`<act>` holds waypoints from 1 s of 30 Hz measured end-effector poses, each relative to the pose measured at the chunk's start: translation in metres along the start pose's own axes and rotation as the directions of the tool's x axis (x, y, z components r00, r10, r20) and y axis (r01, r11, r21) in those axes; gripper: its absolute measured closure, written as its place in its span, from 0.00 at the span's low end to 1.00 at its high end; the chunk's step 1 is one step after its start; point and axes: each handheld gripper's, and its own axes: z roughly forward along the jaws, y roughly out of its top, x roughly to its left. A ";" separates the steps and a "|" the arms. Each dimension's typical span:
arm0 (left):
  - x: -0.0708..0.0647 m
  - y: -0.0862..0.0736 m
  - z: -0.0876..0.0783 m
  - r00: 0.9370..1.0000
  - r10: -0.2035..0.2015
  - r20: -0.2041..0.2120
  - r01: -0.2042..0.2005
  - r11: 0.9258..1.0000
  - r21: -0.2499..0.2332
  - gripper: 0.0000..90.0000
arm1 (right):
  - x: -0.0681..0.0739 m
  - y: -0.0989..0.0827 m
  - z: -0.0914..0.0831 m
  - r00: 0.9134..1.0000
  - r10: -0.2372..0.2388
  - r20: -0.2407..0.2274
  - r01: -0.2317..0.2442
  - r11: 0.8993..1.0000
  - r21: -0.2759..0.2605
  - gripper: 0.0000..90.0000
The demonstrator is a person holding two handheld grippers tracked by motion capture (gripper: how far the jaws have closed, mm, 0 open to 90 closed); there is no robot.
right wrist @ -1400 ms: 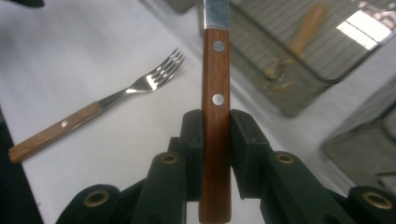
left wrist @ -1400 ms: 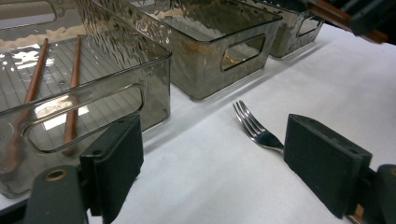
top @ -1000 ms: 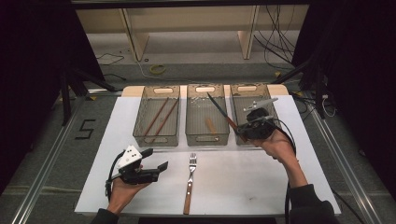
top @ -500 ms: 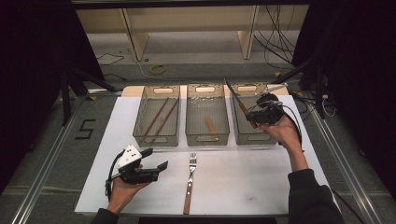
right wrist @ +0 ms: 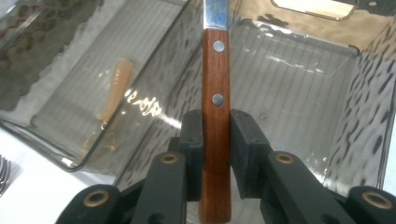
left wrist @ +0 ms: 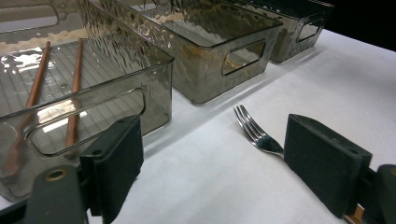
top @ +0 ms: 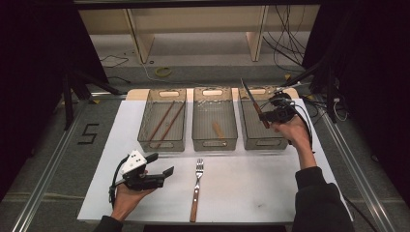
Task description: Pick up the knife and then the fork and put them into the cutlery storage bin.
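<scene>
Above the right bin (top: 251, 133), your right gripper (top: 269, 113) clamps the knife (right wrist: 215, 93), unreleased; chopsticks (top: 164, 123) are binned, the fork (top: 197, 186) waits beside your wide-open left gripper (top: 162, 166).

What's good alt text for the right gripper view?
The right gripper clamps the wooden handle of a knife between its two black jaws, holding it over the right bin, a clear plastic one. To the left, the middle bin holds a small pale wooden piece, and fork tines show on the white table.
</scene>
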 end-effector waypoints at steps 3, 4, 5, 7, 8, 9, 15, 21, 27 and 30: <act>0.000 0.000 0.000 1.000 -0.001 0.001 0.001 1.000 0.000 0.21 | -0.002 0.000 0.002 1.000 0.007 0.009 -0.007 1.000 0.006 0.85; 0.000 0.000 0.000 1.000 0.001 0.001 -0.001 1.000 0.000 0.21 | -0.003 0.000 0.003 1.000 0.012 0.012 -0.012 1.000 0.008 0.85; 0.000 0.000 0.000 1.000 0.000 0.000 0.000 1.000 -0.001 0.21 | -0.004 0.000 0.004 1.000 0.016 0.011 -0.017 1.000 0.010 0.85; 0.000 0.000 0.000 1.000 0.001 0.001 -0.001 1.000 -0.001 0.21 | -0.007 0.000 0.006 0.999 0.027 0.017 -0.027 1.000 0.014 0.85; 0.000 0.000 0.000 1.000 0.001 0.001 -0.001 1.000 -0.001 0.21 | -0.008 0.000 0.007 0.999 0.030 0.019 -0.030 0.999 0.018 0.85; 0.000 0.000 0.000 1.000 0.002 0.001 -0.002 1.000 -0.001 0.21 | -0.008 0.000 0.008 0.999 0.034 0.021 -0.034 0.999 0.024 0.85; 0.000 0.000 0.000 1.000 0.002 0.001 -0.002 1.000 -0.001 0.21 | -0.009 -0.001 0.014 0.998 0.040 0.044 -0.042 0.998 0.049 0.85; 0.000 0.000 0.000 1.000 0.002 0.002 -0.002 1.000 -0.002 0.21 | -0.009 -0.006 0.020 0.998 0.048 0.048 -0.052 0.996 0.069 0.85; 0.000 0.000 0.001 1.000 0.000 0.003 0.000 1.000 0.000 0.21 | -0.009 -0.011 0.025 0.997 0.053 0.055 -0.058 0.994 0.088 0.85; 0.000 0.000 0.000 1.000 0.000 0.002 0.000 1.000 -0.001 0.21 | -0.006 -0.010 0.026 0.997 0.044 0.060 -0.049 0.994 0.093 0.85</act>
